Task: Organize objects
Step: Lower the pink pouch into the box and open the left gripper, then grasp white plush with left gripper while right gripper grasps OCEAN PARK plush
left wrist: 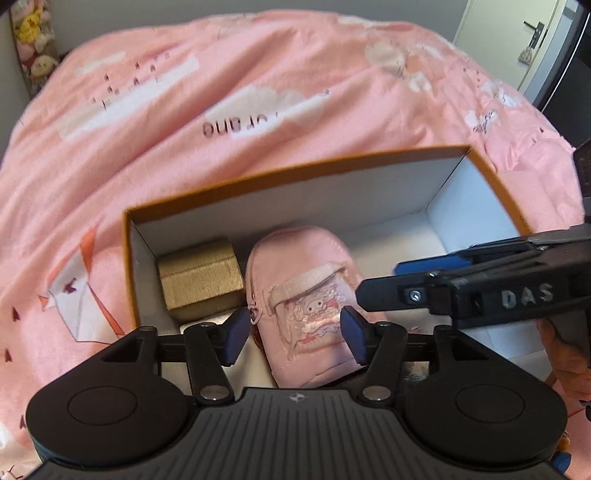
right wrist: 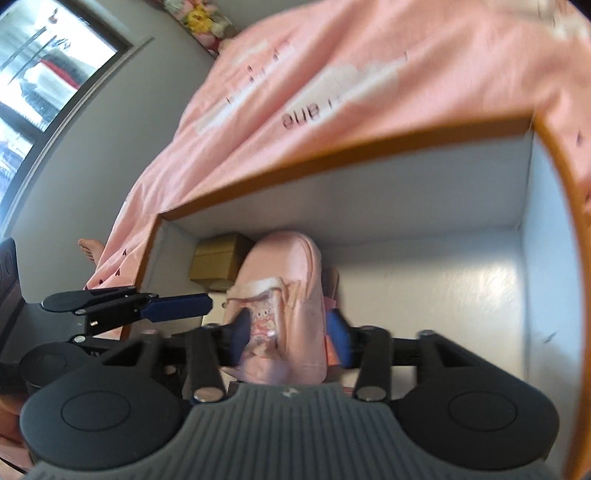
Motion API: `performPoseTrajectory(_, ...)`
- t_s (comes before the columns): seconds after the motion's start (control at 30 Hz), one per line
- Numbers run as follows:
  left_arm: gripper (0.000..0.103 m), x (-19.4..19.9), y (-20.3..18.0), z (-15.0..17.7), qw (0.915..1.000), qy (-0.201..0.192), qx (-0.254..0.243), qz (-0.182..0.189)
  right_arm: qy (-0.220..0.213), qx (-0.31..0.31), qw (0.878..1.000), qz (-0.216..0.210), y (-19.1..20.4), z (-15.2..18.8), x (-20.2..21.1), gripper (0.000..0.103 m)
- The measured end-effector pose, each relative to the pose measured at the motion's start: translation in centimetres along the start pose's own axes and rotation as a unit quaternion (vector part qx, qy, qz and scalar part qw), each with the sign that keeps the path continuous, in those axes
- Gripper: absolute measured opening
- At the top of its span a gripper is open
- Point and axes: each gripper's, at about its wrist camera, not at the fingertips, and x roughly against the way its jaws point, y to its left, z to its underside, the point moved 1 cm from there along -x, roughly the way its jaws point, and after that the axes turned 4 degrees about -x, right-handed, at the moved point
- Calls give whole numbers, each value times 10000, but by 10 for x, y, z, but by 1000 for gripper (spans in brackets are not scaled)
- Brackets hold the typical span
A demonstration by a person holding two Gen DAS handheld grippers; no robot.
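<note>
From my left wrist view, my left gripper (left wrist: pixel 293 332) hangs over an orange box (left wrist: pixel 295 173) with white inner walls. Its jaws stand wide apart and hold nothing. Below them, in the box, lies a pink pouch (left wrist: pixel 306 295) with a cartoon picture. A gold box (left wrist: pixel 201 277) sits just beside the pouch, in the left corner. The orange box rests on a bed with a pink sheet (left wrist: pixel 184 129). Plush toys (left wrist: pixel 33 40) stand far left, a door (left wrist: pixel 532 33) far right.

From my right wrist view, my right gripper (right wrist: pixel 286 339) has its jaws on both sides of the pouch (right wrist: pixel 291 266); I cannot tell if they press it. A window (right wrist: pixel 40 74) shows at left.
</note>
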Motion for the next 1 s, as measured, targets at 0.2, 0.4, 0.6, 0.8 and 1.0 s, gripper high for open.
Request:
performPoseTrajectory(0.2,76,34,-17,6,9990,-415,-144,-124,-613,855,9931,510,26,12,43,82)
performPoseTrajectory(0.4,76,75,-34,21,9938,-1065,-14,-313,-1406,1379,9766,859,39,38,98,96)
performPoseTrajectory(0.6,79,113,-63,50,9867,-1620,58,-109,-2128,1705,9560,1082,44,81,152,102)
performPoseTrajectory(0.8,84,126,-89,86,9824,-1864,138,-55,-2081,1809,9548,1110,45,120,177,102)
performPoseTrajectory(1.0,87,118,-98,109,9866,-1559,385,298,-1954,2014,9504,1341,42,161,185,102)
